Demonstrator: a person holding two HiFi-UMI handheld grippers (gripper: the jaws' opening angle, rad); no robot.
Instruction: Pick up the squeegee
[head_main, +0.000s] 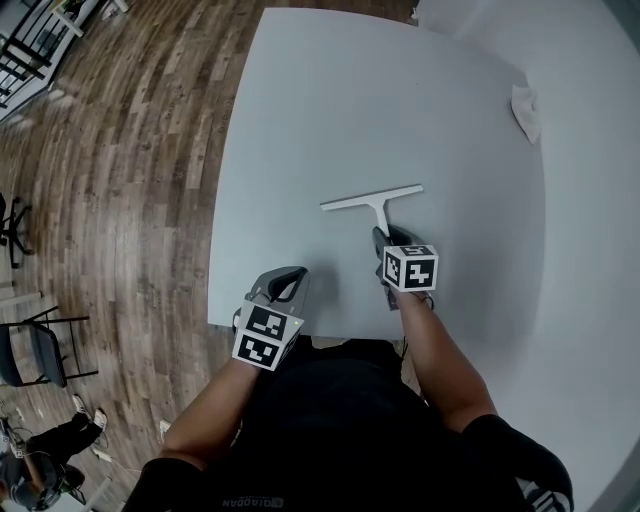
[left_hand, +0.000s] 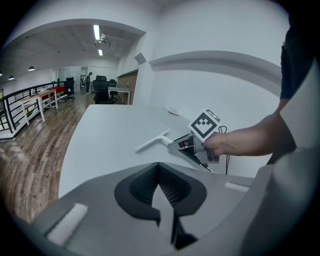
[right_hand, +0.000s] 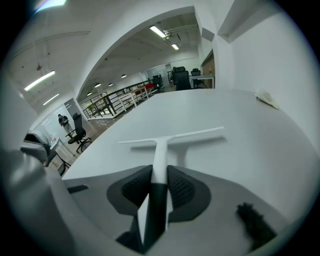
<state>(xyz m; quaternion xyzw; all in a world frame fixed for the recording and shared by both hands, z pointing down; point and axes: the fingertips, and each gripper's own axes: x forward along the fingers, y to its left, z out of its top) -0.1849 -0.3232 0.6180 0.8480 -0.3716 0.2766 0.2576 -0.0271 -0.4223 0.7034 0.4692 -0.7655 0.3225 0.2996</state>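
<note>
Right tool (right_hand: 159, 175) clamped on squeegee (head_main: 372, 200) handle, pads against both sides. Squeegee lies mid-desk (head_main: 400, 100), blade away from person. Left tool (left_hand: 159, 172) closed, empty, at near desk edge. Crumpled white thing (head_main: 527, 110), perhaps cloth, far right.

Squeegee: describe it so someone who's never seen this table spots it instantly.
On the pale table, look just ahead of the right tongs. The squeegee is a white T, blade crosswise, handle running back between those tongs; the crumpled cloth at the far right is its only neighbour.
</note>
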